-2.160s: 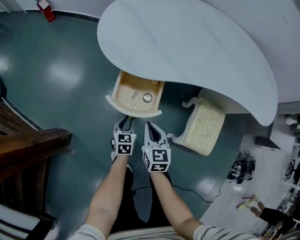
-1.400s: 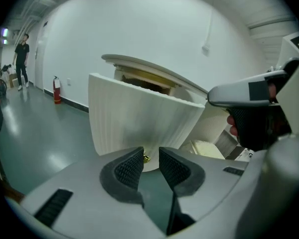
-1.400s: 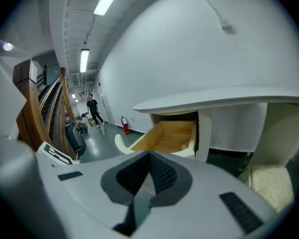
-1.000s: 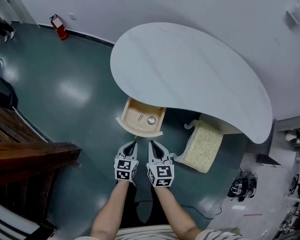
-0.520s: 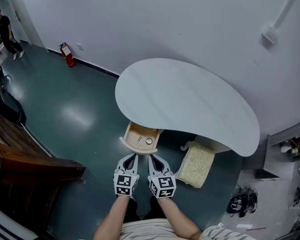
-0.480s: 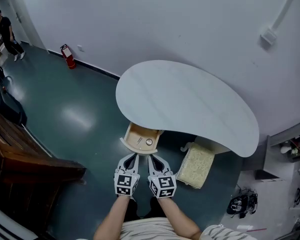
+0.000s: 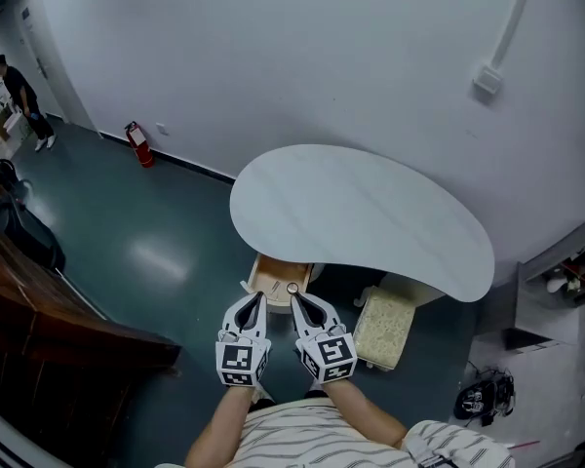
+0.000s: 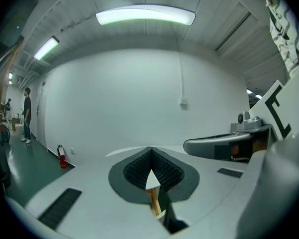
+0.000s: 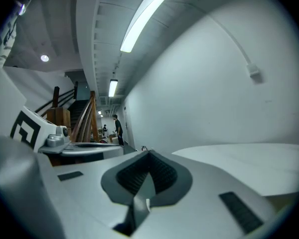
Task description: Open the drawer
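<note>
A kidney-shaped white table (image 7: 361, 213) stands against a bare white wall (image 7: 273, 47) on a glossy teal floor (image 7: 146, 252), its pale wooden drawer (image 7: 271, 279) pulled out from under the near edge of the top. Just in front of the drawer, a person holds the left gripper (image 7: 253, 300) and the right gripper (image 7: 295, 298) side by side and clear of it; each gripper's own view shows its jaws pressed together with nothing between them. A cream cushioned stool (image 7: 380, 328) sits beside the drawer, partly under the tabletop. Along the wall are a red fire extinguisher (image 7: 139, 144) and, higher up, a small box on a conduit (image 7: 486, 81). A dark wooden staircase (image 7: 49, 310) fills the left of the room, where a distant person (image 7: 21, 91) walks.
</note>
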Demonstrator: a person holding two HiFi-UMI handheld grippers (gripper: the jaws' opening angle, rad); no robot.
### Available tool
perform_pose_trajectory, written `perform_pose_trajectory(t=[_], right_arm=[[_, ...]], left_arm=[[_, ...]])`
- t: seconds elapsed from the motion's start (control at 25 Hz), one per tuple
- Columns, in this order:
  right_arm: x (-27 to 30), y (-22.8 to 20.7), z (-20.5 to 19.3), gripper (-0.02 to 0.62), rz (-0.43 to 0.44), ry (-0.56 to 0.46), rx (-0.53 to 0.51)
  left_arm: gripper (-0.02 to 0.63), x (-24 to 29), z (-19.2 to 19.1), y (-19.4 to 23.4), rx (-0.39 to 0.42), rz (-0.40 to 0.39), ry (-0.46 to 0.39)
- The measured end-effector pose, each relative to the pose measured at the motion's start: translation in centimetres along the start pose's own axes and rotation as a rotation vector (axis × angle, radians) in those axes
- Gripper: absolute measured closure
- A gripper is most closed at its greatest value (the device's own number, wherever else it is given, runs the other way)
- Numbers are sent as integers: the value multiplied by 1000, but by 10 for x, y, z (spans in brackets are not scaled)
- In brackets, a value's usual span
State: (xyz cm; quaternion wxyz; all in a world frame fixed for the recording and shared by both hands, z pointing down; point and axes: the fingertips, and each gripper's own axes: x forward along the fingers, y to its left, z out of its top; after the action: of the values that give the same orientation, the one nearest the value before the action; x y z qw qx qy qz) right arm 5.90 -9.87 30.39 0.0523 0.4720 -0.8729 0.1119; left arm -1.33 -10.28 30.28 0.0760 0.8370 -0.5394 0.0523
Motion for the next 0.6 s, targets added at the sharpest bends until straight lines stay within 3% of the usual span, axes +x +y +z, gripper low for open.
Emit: perform_pose_trajectory(t=[0.24,0.6], right_arm=[[-16,4,30,583,-15,-55,-13],[-24,24,64,583,32,-119,-56]], left_arm=[[601,-22,37,-18,18,-39,-73],[601,-38,72,-31,49,-32,-138]])
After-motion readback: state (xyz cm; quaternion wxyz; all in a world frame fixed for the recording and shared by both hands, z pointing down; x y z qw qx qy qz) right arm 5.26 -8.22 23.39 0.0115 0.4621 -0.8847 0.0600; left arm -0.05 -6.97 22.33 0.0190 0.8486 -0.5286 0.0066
